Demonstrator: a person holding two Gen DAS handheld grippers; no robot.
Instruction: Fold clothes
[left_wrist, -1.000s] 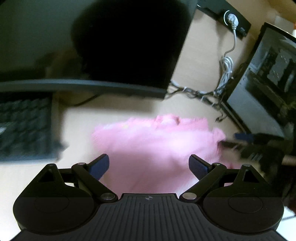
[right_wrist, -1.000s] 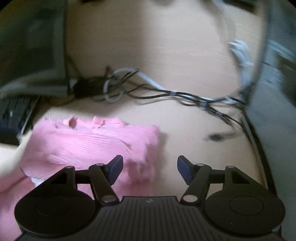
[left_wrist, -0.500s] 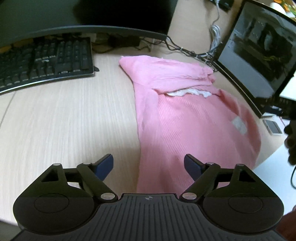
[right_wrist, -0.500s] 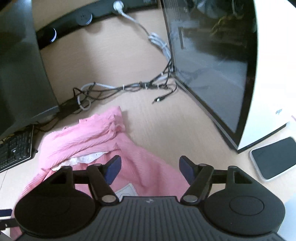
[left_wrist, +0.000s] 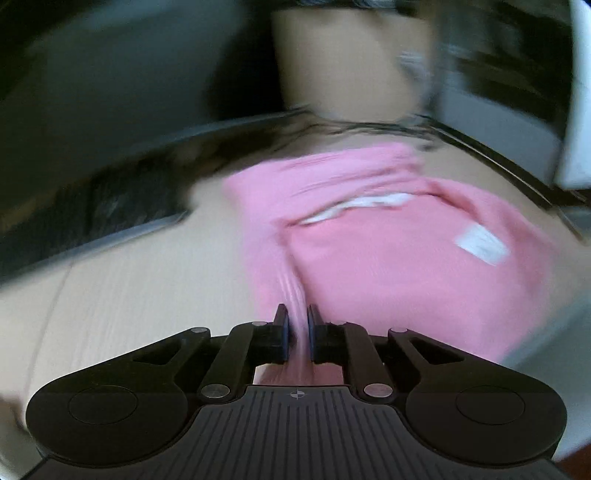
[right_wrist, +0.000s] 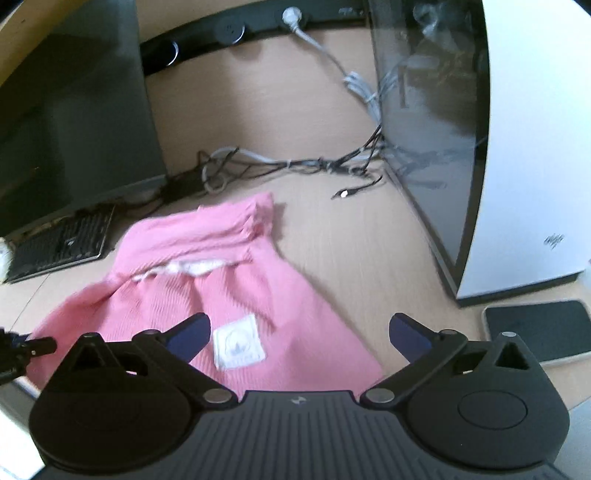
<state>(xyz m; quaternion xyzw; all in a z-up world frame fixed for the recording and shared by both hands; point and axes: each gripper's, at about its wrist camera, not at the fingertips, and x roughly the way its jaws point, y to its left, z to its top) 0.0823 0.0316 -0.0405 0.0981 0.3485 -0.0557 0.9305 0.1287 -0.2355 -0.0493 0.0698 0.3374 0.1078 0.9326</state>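
A pink ribbed garment (left_wrist: 399, 254) lies spread on the wooden desk, its far end folded over, with white trim and a white label (right_wrist: 238, 341) showing. My left gripper (left_wrist: 295, 325) is shut on the garment's near left edge, the cloth pinched between its pads. In the right wrist view the pink garment (right_wrist: 221, 280) lies below and ahead of my right gripper (right_wrist: 299, 332), which stands open above its near hem with nothing between the fingers. The left wrist view is blurred by motion.
A black keyboard (right_wrist: 59, 243) and a dark monitor (right_wrist: 74, 122) stand to the left. Tangled cables (right_wrist: 280, 166) run behind the garment. A computer case with a glass side (right_wrist: 480, 147) stands on the right, with a phone (right_wrist: 535, 328) lying beside it.
My left gripper has shut on the garment's near left edge and is moving. My right gripper has drawn back slightly toward the near hem and stays open.
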